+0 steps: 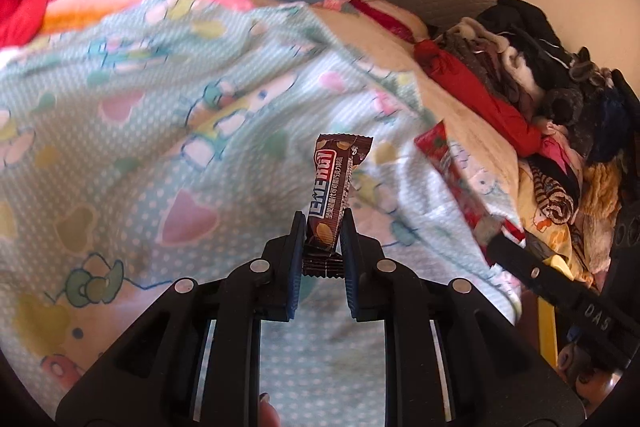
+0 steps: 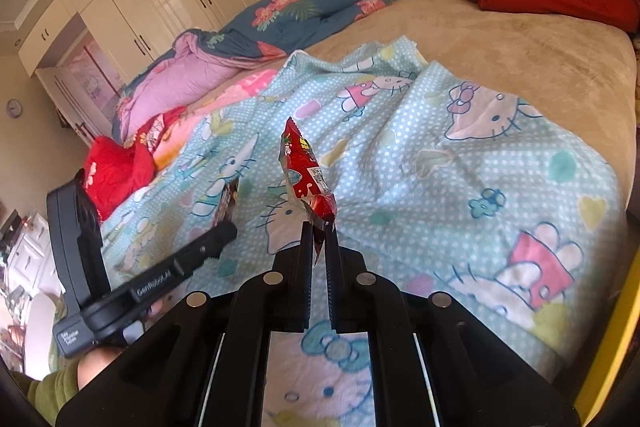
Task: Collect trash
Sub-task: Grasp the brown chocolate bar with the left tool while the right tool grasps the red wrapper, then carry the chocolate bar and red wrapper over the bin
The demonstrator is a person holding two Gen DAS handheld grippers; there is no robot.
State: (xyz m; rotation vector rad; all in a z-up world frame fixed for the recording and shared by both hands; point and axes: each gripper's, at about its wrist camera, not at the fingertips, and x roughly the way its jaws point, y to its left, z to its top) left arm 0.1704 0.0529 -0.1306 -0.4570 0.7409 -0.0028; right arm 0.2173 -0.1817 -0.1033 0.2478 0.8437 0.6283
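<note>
Since we are gathering litter off the bed, our left gripper (image 1: pixel 323 227) clamps the brown snack wrapper (image 1: pixel 334 195) by its lower end while our right gripper (image 2: pixel 319 233) pinches the red packet (image 2: pixel 306 173), both held clear of the blue patterned quilt (image 2: pixel 440 155).

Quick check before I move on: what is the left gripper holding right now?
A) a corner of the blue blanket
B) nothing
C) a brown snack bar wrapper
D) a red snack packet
C: the left gripper has its jaws shut on the brown wrapper, which stands up clear of the blanket; the red packet is in the right gripper.
</note>
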